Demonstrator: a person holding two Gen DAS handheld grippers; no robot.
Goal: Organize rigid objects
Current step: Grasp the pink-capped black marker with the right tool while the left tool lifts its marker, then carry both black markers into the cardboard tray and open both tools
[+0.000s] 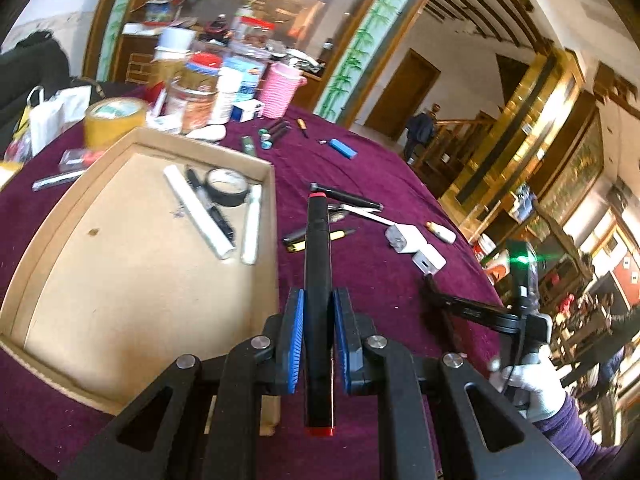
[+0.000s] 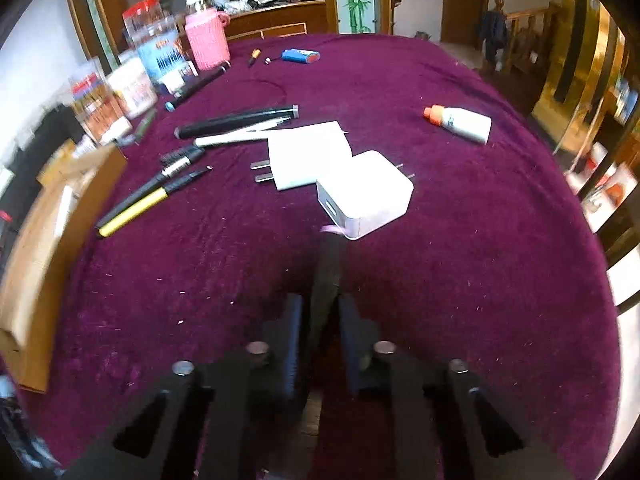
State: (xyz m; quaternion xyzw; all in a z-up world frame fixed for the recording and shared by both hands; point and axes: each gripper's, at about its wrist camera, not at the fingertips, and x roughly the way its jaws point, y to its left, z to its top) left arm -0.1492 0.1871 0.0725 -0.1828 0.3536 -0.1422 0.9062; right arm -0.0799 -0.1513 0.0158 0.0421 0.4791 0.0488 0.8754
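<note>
My left gripper (image 1: 319, 296) is shut on a black marker with red ends (image 1: 318, 280), which hangs over the right edge of the cardboard tray (image 1: 120, 280). In the tray lie white tubes (image 1: 198, 212), a black marker (image 1: 212, 210) and a black tape roll (image 1: 226, 186). My right gripper (image 2: 320, 304) has its pads closed on a dark slim object (image 2: 329, 268), too blurred to identify; its tip reaches towards a white charger (image 2: 368, 192). A second charger (image 2: 308, 154), several pens (image 2: 152, 196) and a long black marker (image 2: 236, 120) lie on the purple cloth.
A white bottle with an orange cap (image 2: 460, 120) lies to the right, a blue battery (image 2: 300, 55) further back. Jars, a pink knitted cup (image 2: 208, 44) and a yellow tape roll (image 1: 114, 120) crowd the far left. A gloved hand (image 1: 532, 384) holds the right gripper.
</note>
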